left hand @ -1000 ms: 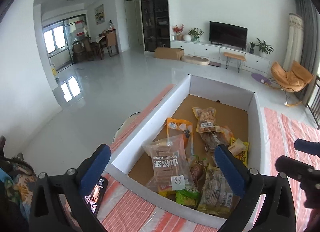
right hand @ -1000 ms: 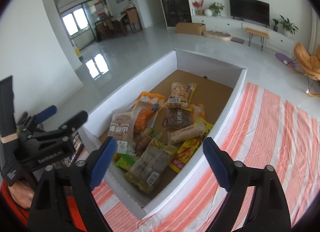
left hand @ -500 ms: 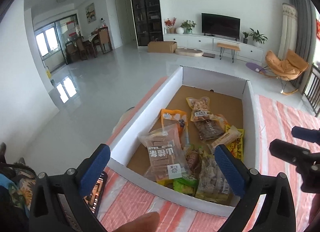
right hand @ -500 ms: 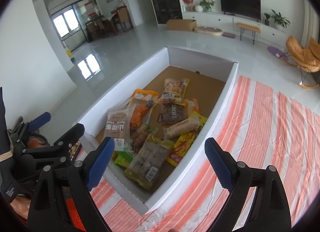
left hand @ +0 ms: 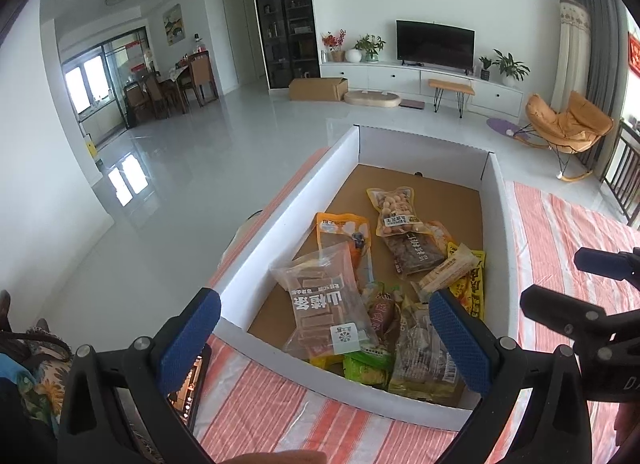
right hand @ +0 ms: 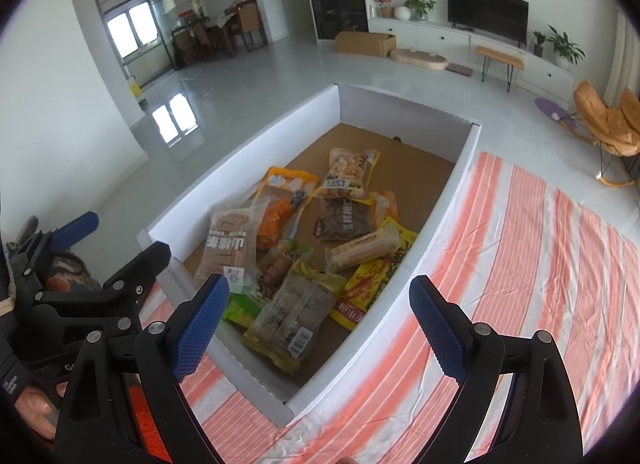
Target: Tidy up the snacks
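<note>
A white cardboard box (left hand: 288, 220) (right hand: 240, 168) with a brown floor stands on an orange-and-white striped cloth (right hand: 520, 264). Several snack packets lie heaped at its near end: a clear bag of brown bars (left hand: 324, 304) (right hand: 230, 242), an orange pouch (left hand: 340, 232) (right hand: 280, 204), a peanut bag (left hand: 394, 210) (right hand: 348, 174), a dark packet (left hand: 416, 252) (right hand: 344, 218), a long wafer pack (left hand: 446, 270) (right hand: 362, 250) and a yellow pack (right hand: 360, 288). My left gripper (left hand: 324, 340) hovers open above the near edge, holding nothing. My right gripper (right hand: 320, 324) is also open and empty over the near corner.
A phone (left hand: 192, 384) lies on the cloth left of the box. Each gripper shows in the other's view, the right one (left hand: 580, 324) at the right and the left one (right hand: 100, 284) at the left. Beyond the box are a tiled floor, a TV unit (left hand: 436, 76) and an orange chair (left hand: 568, 124).
Both views have shifted slightly, so the box sits a little differently in frame. The jaws stay wide and the snacks have not moved.
</note>
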A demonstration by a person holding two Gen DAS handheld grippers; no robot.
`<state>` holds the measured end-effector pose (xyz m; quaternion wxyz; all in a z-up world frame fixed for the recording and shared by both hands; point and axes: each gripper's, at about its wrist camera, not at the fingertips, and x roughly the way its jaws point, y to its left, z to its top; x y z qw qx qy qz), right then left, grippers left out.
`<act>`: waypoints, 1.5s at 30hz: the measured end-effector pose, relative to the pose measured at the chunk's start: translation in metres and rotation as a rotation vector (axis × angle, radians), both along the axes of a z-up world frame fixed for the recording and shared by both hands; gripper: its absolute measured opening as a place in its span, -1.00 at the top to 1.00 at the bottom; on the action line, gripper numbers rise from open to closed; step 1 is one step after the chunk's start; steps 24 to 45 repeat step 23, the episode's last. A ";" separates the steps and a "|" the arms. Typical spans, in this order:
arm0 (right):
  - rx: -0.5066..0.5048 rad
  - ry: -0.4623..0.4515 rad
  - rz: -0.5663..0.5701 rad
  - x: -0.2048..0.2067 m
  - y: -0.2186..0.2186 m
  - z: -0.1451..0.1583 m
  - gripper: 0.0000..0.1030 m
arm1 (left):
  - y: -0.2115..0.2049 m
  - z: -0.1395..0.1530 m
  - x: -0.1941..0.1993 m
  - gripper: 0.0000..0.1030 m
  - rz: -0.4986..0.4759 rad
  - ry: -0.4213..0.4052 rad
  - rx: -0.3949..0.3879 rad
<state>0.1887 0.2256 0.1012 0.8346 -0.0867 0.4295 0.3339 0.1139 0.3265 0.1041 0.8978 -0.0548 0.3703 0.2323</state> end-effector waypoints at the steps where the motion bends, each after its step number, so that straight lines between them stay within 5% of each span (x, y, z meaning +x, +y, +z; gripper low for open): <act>1: -0.005 0.001 0.001 0.000 0.001 -0.001 -0.82 | 0.000 0.000 0.000 -1.00 0.000 -0.001 0.000; 16: -0.036 0.004 0.002 0.002 0.006 -0.007 -0.82 | 0.006 -0.005 0.005 -1.00 0.003 0.017 -0.008; 22: -0.036 0.004 -0.001 0.004 0.007 -0.009 -0.82 | 0.014 -0.010 0.004 -1.00 0.002 0.003 -0.076; 45: -0.036 0.003 0.000 0.004 0.007 -0.009 -0.81 | 0.014 -0.010 0.004 -1.00 -0.001 0.004 -0.076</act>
